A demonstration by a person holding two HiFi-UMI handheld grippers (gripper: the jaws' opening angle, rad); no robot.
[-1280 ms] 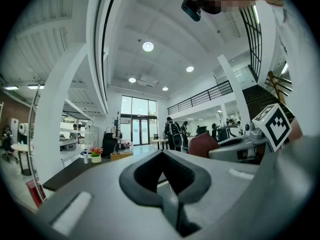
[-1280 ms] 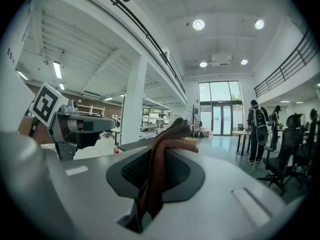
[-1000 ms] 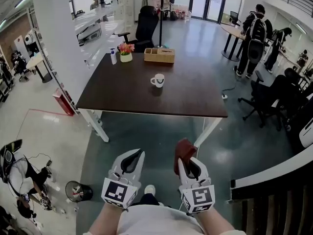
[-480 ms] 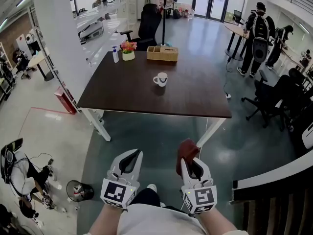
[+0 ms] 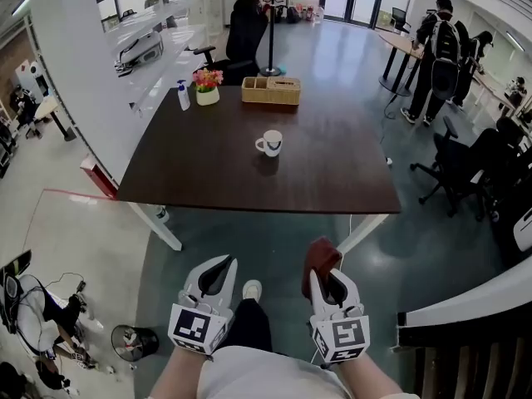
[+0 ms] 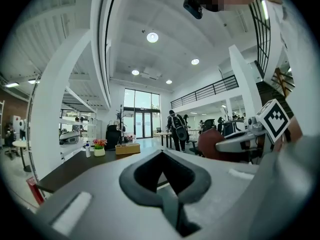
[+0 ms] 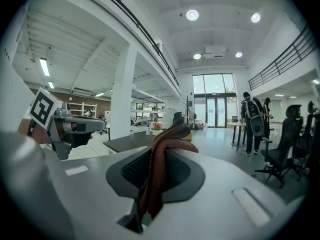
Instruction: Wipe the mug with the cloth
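- The right gripper has its jaws pressed together on the cloth, a reddish-brown fold that stands up out of the tips. This grip leaves loose fabric free ahead of the jaws, presumably as the wiping face.
- The left gripper has its jaws pressed together with nothing between them. It is judged to be in reserve for steadying the mug.
- Both grippers are held low and level, short of the table's near edge and over the floor. No contact with the mug has been made and wiping is not yet begun.
- The mug stands upright near the middle of the table, apart from everything else, with its handle to the left. Its contents cannot be made out.
- At the table's far edge sits a wooden box with compartments; what is in it is too small to tell.
- At the table's far left corner, a pot holds flowers, with a spray bottle just beside it.
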